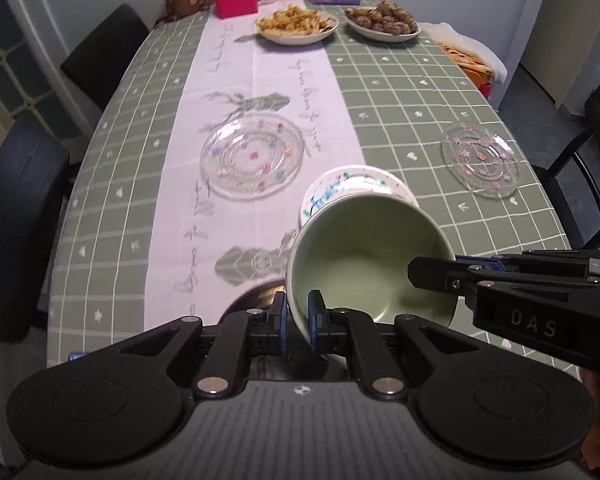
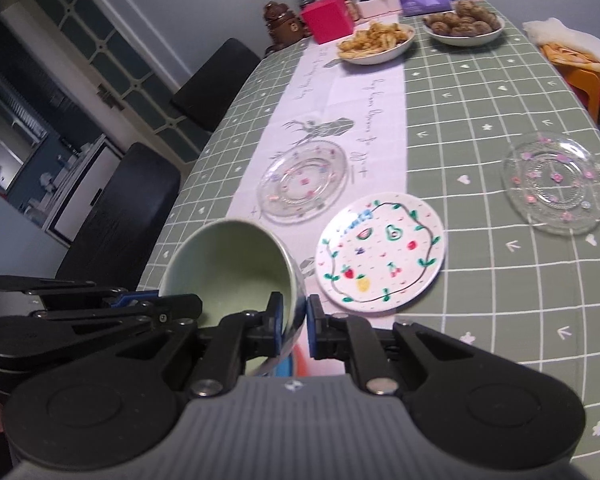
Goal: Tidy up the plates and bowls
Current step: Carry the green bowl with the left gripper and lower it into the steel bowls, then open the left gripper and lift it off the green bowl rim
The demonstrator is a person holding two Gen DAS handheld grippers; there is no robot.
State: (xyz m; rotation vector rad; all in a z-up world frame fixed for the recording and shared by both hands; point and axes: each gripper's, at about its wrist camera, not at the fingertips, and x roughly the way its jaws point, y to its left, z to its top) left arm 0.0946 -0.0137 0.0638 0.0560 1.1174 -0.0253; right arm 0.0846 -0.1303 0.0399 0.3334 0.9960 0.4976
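Green checked tablecloth [image 1: 400, 92]; pale-green bowl [image 1: 364, 248], glazed, seemingly empty.

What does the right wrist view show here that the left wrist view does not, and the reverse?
Only the right wrist view shows the whole painted face of the fruit plate, a doorway into another room at left, and an orange chair past the table's far right edge.

Only the left wrist view shows the right gripper from the side, reaching in to pinch the green bowl; that bowl hides most of the fruit plate.

Both show the tilted bowl gripped at its rim by both jaws, two glass plates, and two dishes of food at the far end.
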